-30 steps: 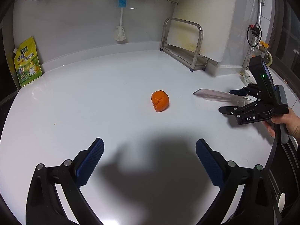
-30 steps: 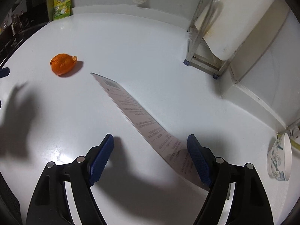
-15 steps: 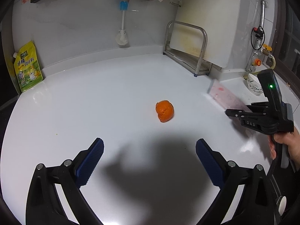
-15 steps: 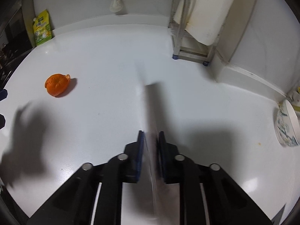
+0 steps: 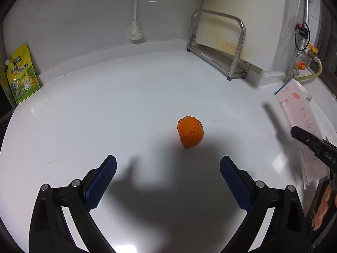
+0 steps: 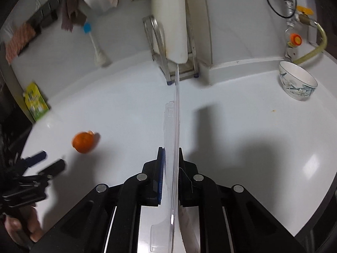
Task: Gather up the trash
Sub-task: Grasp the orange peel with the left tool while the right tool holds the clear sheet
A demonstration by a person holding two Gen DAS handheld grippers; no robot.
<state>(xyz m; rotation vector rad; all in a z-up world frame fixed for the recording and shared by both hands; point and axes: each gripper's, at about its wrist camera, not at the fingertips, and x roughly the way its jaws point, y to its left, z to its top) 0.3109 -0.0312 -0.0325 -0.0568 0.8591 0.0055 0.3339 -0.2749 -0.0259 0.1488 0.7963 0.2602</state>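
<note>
An orange peel ball (image 5: 190, 131) lies on the white counter (image 5: 105, 116), ahead of my open, empty left gripper (image 5: 167, 174). It also shows at the left of the right wrist view (image 6: 83, 142). My right gripper (image 6: 171, 160) is shut on a flat clear plastic package with a printed paper insert (image 6: 176, 113), held edge-on and lifted above the counter. In the left wrist view the package (image 5: 299, 113) stands at the far right, above the right gripper's black body (image 5: 316, 145).
A metal rack with a white cutting board (image 5: 219, 42) stands at the back right. A yellow-green pouch (image 5: 21, 76) leans at the back left. A brush (image 5: 134, 27) hangs on the wall. A patterned bowl (image 6: 297, 83) sits near the gas valve (image 6: 293, 40).
My right gripper closed on the flat package and lifted it off the counter, turning it upright. The left gripper moved slightly closer to the orange peel.
</note>
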